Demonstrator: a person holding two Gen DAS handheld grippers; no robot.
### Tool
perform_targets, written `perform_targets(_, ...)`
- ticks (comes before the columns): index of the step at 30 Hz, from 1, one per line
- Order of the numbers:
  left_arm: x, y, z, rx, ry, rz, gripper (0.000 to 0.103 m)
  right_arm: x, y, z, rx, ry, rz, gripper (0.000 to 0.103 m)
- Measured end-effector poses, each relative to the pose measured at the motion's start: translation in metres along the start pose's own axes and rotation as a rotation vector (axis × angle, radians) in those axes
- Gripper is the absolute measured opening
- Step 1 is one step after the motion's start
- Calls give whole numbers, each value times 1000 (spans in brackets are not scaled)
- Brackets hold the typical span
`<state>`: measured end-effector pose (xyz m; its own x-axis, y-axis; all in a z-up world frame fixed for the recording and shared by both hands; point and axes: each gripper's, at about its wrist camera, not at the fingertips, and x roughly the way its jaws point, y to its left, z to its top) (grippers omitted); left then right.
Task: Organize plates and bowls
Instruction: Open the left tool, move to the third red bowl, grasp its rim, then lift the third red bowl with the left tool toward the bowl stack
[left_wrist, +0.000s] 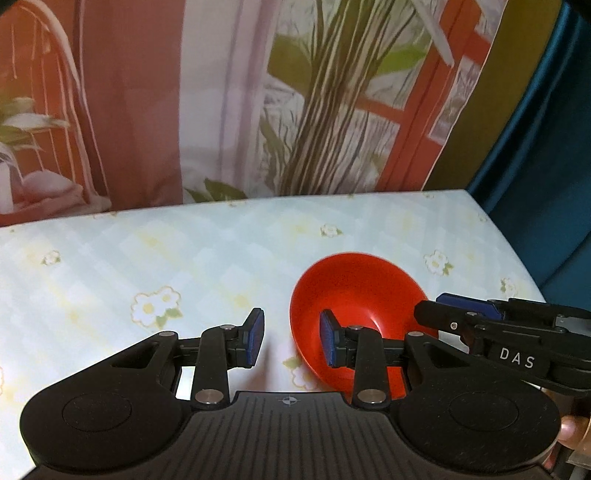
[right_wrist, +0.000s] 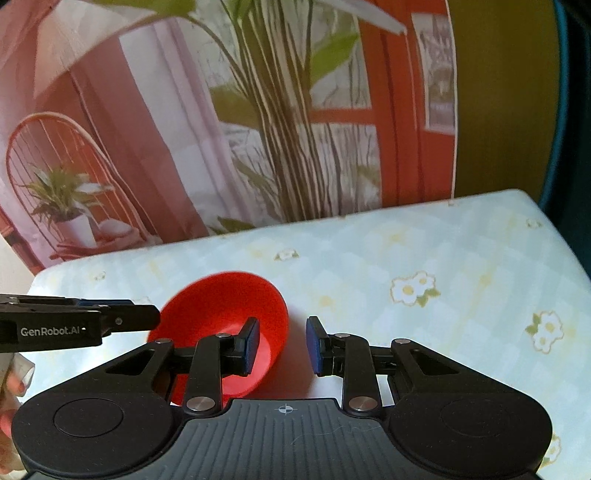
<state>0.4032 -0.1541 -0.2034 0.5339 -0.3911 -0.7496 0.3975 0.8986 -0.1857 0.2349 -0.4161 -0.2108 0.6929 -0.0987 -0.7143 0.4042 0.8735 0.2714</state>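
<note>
A glossy red plastic bowl (left_wrist: 354, 295) sits upright on the desk (left_wrist: 147, 258), which is covered with a pale blue-green checked cloth printed with small white and yellow flowers. In the left wrist view the left claw (left_wrist: 291, 341), black with blue pads, stands partly open with its two pads straddling the bowl's near-left rim: one pad is over the bowl's inside, the other outside over the cloth, and neither clearly presses on the wall. The right claw (left_wrist: 461, 306) comes in from the right edge, level with the bowl's far-right rim, and its black body bears the white letters "DAS". In the right wrist view the right claw (right_wrist: 282, 343) is likewise partly open, its left pad inside the red bowl (right_wrist: 221, 306) and its right pad outside over the desk (right_wrist: 443, 240), straddling the rim; whether the pads touch the bowl cannot be told. The left claw (right_wrist: 147, 317) reaches in from the left there, marked "GenRobot.AI" in white. A fingertip (left_wrist: 570, 430) of the person shows at the lower right of the left view. Behind the desk hangs a printed backdrop (right_wrist: 258, 129) picturing a plant, pink curtains and a red window frame
</note>
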Motion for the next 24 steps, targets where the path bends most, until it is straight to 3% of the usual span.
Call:
perform_targets(7, 13, 2, -3, -7, 36, -15, 34, 9, -3, -3, 1, 28, 10, 22)
perform_targets(11, 16, 1, -5, 2, 38, -40, 13, 12, -1, -4, -3, 40, 18, 13)
perform_targets(13, 16, -2, -6, 11, 37, -38, 13, 12, 0, -3, -4, 40, 28, 8)
perform_targets(24, -9, -5, 6, 32, -28, -41, 12, 3, 7, 5, -22, -8, 17, 7)
